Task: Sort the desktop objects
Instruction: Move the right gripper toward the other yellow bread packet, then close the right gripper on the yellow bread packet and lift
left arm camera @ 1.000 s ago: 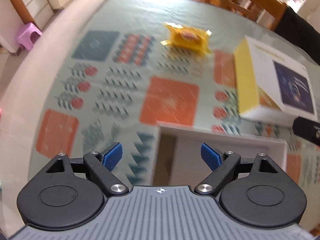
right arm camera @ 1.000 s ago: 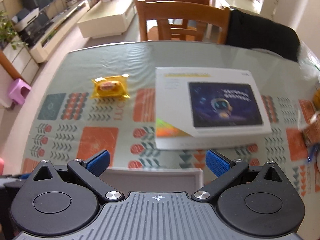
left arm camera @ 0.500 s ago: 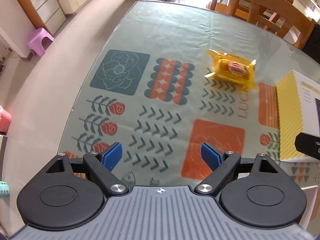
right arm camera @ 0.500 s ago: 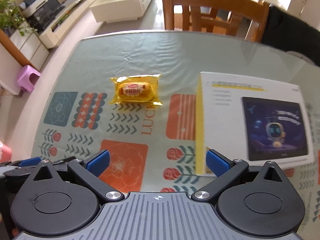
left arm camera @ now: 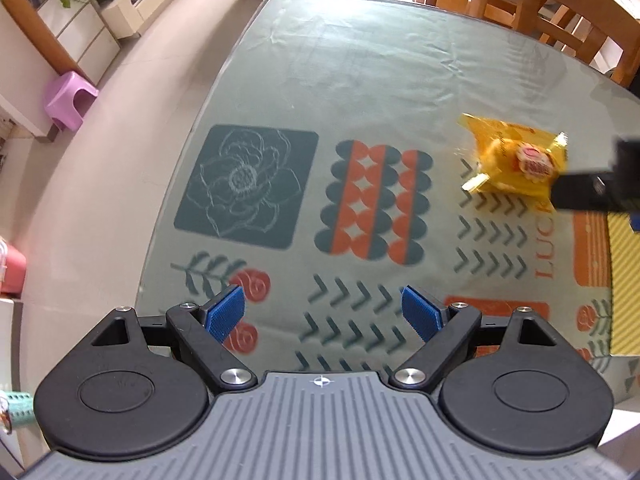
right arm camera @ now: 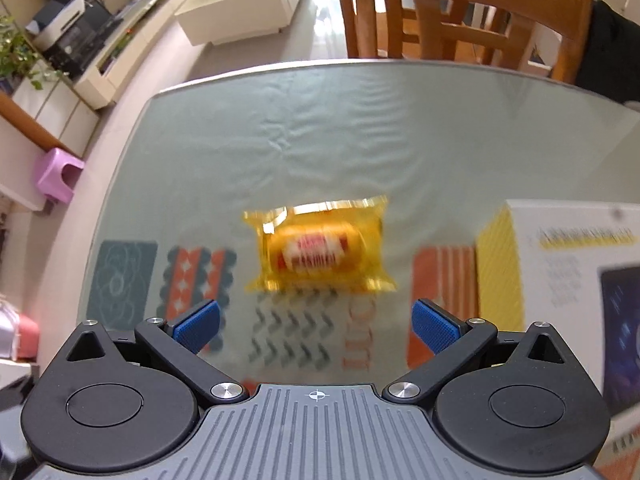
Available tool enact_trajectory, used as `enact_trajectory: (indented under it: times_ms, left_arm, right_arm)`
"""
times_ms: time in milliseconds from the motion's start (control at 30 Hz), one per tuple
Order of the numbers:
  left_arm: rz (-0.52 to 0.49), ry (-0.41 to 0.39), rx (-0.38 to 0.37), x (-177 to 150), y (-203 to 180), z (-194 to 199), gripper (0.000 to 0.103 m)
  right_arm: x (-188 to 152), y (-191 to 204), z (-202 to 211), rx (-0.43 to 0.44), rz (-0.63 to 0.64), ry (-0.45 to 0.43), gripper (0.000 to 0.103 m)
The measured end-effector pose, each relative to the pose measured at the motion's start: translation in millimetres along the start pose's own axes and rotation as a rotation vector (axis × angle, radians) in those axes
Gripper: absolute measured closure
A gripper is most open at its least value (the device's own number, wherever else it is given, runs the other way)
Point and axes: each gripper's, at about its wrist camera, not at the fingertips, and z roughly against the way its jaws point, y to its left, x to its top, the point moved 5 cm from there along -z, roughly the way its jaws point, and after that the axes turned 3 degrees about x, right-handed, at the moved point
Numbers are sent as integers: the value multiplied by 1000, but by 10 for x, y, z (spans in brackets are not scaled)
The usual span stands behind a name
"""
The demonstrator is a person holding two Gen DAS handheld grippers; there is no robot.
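A yellow snack packet lies flat on the patterned tablecloth, just ahead of my right gripper, which is open and empty with the packet centred between its blue pads. The packet also shows in the left wrist view, far right, partly behind the right gripper's black finger. My left gripper is open and empty above the cloth near the table's left edge. A white and yellow box lies to the right of the packet.
Wooden chairs stand at the far side of the table. The table's left edge drops to the floor, where a purple stool stands. The box's yellow side shows at the right in the left wrist view.
Both grippers have moved forward and left across the table. The packet has come much closer to the right gripper and now sits centred ahead of it. Both stay open.
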Motion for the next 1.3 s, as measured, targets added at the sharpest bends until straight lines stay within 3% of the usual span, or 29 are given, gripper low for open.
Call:
enact_trajectory:
  times_ms: [433, 1300]
  left_arm:
    - [12, 38, -30, 90, 31, -241, 0]
    - [53, 67, -21, -41, 98, -223, 0]
  right_arm:
    - [235, -34, -564, -42, 16, 31, 0]
    - [190, -39, -575, -87, 36, 35, 0]
